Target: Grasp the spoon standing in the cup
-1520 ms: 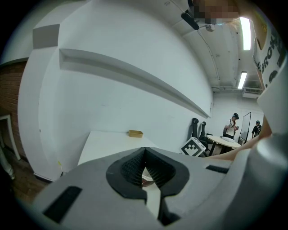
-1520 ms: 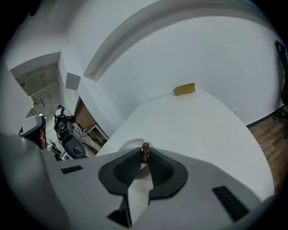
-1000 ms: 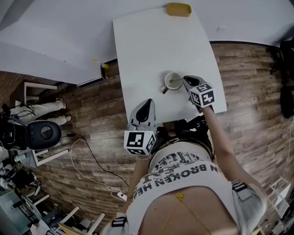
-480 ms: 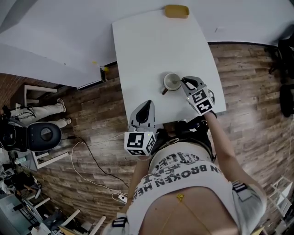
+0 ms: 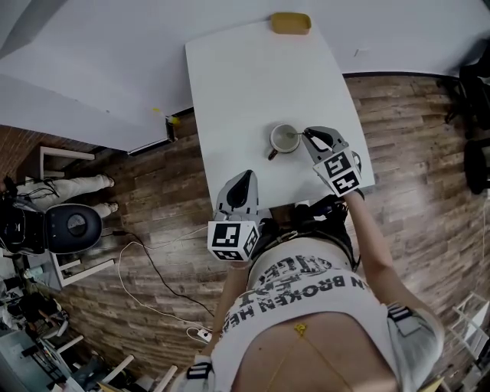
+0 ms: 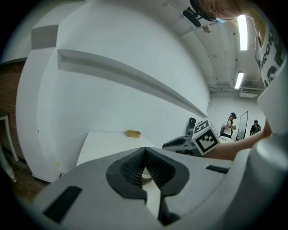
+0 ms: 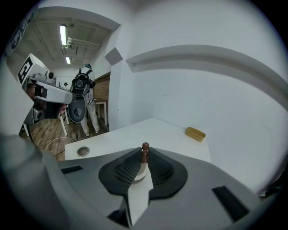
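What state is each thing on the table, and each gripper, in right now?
Right gripper: shut on the spoon.
Spoon: handle upright between the pads, lower end seemingly in the cup.
Cup: upright on the table.
Left gripper: shut, empty, away from the cup.
Yellow dish: flat at the table's far edge.

Spoon (image 7: 145, 153) in cup (image 5: 285, 139) on table (image 5: 253, 76) — right tongs (image 5: 307, 135) beside — dish (image 5: 290, 23) behind
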### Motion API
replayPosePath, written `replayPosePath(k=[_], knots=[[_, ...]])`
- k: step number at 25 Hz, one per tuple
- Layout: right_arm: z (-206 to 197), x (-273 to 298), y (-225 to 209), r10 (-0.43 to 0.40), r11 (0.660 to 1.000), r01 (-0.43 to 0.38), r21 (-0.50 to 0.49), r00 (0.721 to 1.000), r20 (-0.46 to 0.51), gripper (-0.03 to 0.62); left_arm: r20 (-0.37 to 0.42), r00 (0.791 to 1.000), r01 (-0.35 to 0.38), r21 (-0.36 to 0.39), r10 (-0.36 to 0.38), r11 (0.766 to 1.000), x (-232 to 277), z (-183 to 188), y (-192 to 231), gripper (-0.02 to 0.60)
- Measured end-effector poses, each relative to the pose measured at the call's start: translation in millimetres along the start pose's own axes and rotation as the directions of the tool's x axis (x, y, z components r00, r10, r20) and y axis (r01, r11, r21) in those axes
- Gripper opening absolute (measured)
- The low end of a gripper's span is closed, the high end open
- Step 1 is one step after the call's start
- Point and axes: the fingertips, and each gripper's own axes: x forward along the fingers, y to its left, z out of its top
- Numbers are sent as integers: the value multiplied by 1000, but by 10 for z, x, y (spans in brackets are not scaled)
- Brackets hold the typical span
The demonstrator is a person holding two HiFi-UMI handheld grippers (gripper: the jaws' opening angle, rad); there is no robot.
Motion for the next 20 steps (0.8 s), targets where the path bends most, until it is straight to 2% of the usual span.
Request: replayPosePath(k=[7, 20], knots=[[348, -244, 2, -5, 1000, 6, -17, 999, 51, 43, 3, 1000, 11, 3, -11, 1000, -33, 15, -36, -9], [956, -726, -41, -10, 999, 2, 38, 981, 193, 43, -15, 1000, 25, 20, -25, 999, 31, -31, -36, -9]])
